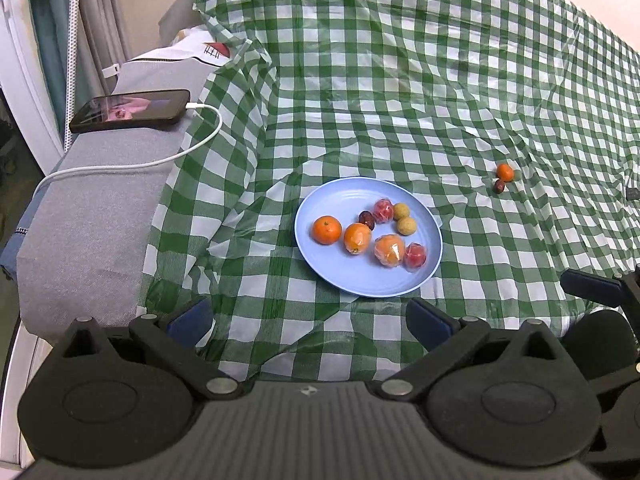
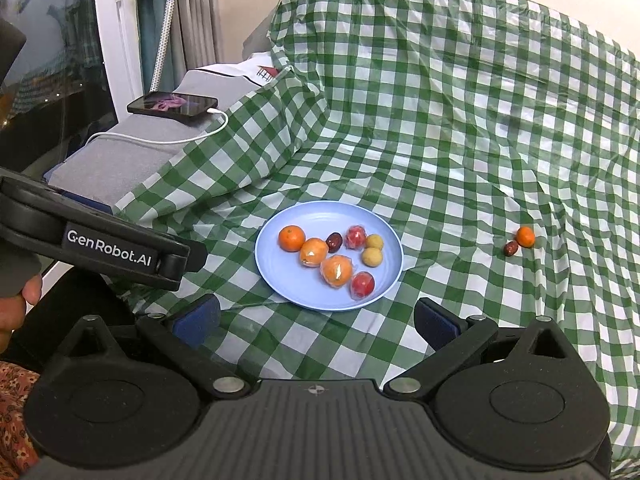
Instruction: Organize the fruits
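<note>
Both grippers, left gripper (image 1: 310,320) and right gripper (image 2: 316,318), gape wide and empty before the blue plate (image 1: 320,200) of fruit on the checked cloth (image 1: 400,80). A small orange (image 1: 505,172) touches a date (image 1: 499,186) well apart, toward the right edge. Only the right view shows a hand (image 2: 16,304).

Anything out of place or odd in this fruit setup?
Yes: a small orange fruit and a dark red date-like fruit lie touching on the green checked cloth, apart from the round light-blue plate holding the other fruits. Nothing looks spilled or damaged.
</note>
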### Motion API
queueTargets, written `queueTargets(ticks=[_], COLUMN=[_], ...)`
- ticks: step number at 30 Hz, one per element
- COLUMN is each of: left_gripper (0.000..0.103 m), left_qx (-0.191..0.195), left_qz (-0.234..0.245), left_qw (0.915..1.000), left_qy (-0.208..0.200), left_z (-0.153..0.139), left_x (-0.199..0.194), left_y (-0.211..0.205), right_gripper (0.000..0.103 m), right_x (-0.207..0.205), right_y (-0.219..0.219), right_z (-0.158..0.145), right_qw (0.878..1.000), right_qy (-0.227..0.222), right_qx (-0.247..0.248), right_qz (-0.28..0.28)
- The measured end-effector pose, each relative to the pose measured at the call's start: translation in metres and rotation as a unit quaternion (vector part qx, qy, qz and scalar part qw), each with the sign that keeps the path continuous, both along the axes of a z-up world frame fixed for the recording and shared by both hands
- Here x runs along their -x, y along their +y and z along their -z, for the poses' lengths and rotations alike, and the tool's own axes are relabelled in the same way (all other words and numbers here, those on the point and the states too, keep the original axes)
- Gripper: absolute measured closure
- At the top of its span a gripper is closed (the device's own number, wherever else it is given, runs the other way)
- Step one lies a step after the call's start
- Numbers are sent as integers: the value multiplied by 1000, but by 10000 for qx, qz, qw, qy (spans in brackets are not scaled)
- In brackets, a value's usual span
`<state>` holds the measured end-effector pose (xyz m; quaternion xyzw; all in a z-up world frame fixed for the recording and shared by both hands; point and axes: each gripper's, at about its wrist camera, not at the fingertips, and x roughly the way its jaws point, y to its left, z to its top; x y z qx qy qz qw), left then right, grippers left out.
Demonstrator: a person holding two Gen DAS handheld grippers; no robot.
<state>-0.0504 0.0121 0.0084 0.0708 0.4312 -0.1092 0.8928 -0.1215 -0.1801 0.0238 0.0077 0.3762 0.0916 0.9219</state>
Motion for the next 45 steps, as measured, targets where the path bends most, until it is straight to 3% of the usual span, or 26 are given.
queueTargets(ticks=[19, 30, 38, 45], left_gripper=[0, 0, 0, 0], left_qx=[-162, -277, -317, -404], left_qz=[35, 39, 296, 670], left_qw=[9996, 9992, 9987, 9966], left_qy=[213, 298, 262, 258], left_z=[13, 18, 22, 30], left_x=[-16, -32, -56, -85], left_y=[-5, -19, -56, -106], right_gripper=[1, 1, 1, 1], right_x=[-16, -29, -42, -62], right_y=[-5, -24, -74, -144], right_z=[12, 24, 40, 65], right_qw=[9995, 9987, 9933, 9804], right_qy=[267, 262, 230, 214], right_qx=[-123, -209, -104, 60], right_qz=[69, 391, 1127, 1958])
